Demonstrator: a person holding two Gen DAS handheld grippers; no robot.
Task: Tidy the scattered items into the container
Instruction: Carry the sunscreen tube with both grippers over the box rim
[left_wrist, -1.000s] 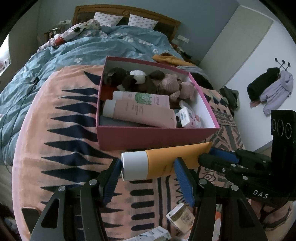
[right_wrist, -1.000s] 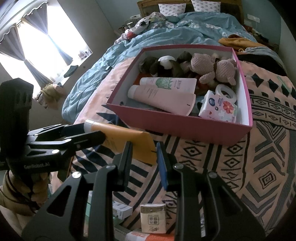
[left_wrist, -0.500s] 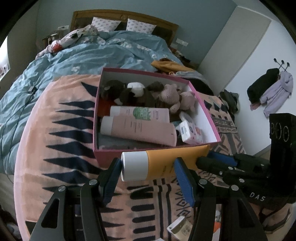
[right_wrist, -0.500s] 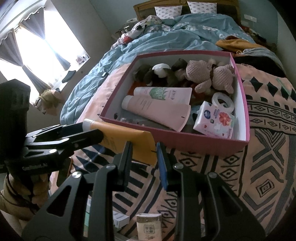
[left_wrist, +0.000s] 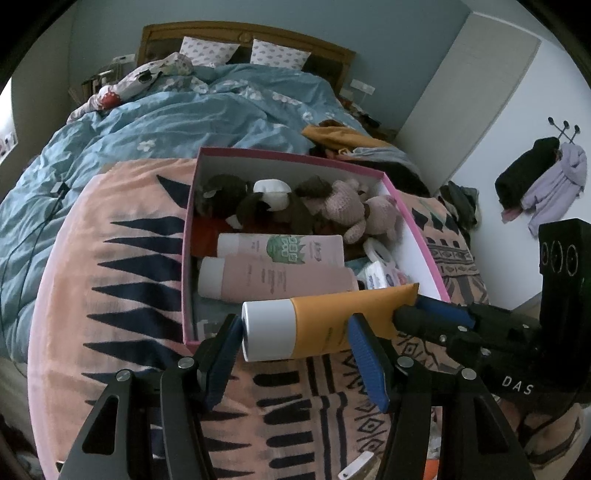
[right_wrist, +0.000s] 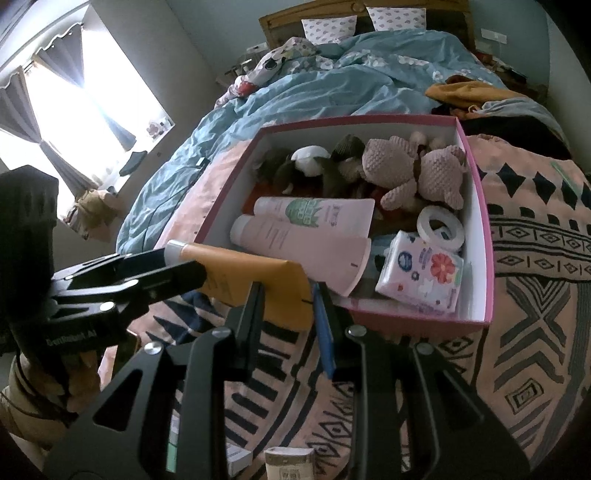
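Left wrist view first, reading from the left: I see the blue duvet on the bed, then the peach patterned blanket with its dark spikes, and on that blanket the pink box. My left hand-held gripper sits at bottom centre, its blue pads closed at a middling width on the orange tube, one pad against the white cap end and the other on the orange body. The tube lies crosswise, held in the air just over the near wall of the box. Inside the box I make out two pale pink tubes lying side by side, and behind them plush toys. Further right, my right hand-held gripper pinches the flat crimped end of the same tube with its jaws set narrow. Coats hang on the far right wall. Right wrist view shows a bright window at the left, the left hand-held gripper's body below it, then the orange tube's tail between my right fingers, and to the right a floral tissue pack and a tape roll in the box's near right corner.
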